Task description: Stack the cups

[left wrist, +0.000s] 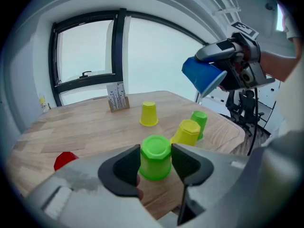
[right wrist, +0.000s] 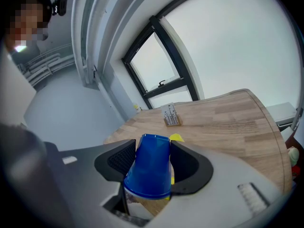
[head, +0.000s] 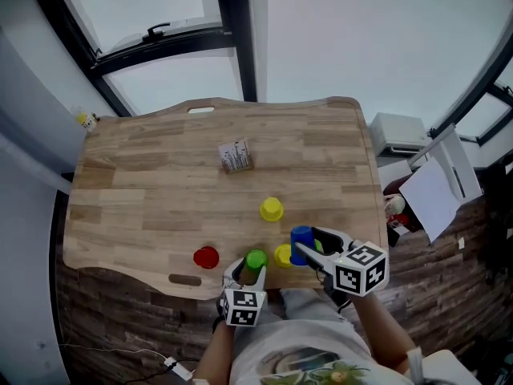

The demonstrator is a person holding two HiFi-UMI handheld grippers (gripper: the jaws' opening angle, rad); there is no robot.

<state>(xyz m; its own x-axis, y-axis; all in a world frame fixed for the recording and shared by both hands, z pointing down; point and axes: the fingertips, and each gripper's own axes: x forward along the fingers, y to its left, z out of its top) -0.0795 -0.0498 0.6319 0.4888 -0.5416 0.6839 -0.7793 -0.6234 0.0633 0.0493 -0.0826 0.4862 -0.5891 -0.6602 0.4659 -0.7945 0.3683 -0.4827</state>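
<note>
Table (head: 160,191): we see a wooden top with cups near the edge closest to us.
Left gripper (head: 252,269): we see its jaws partway open, and they press on both sides of the green cup (left wrist: 155,152).
Green cup: it is upside down and upright, at the near edge of the table. We cannot tell if it touches the wood.
Right gripper (right wrist: 153,160): we see its jaws partway open too, and they squeeze the blue cup (left wrist: 203,75).
Blue cup: it is upside down, tipped to one side, and up in the air above the table.
Near yellow cup (left wrist: 186,132): we see it upside down on the table, between the two grippers.
Second green cup (left wrist: 200,120): it stands upside down just behind the near yellow cup.
Far yellow cup (head: 271,209): it stands alone, upside down, nearer the middle of the table.
Red cup (head: 206,257): we see it on the table, left of the left gripper.
Card stand (head: 235,156): it sits farther back on the table, well apart from the cups.
</note>
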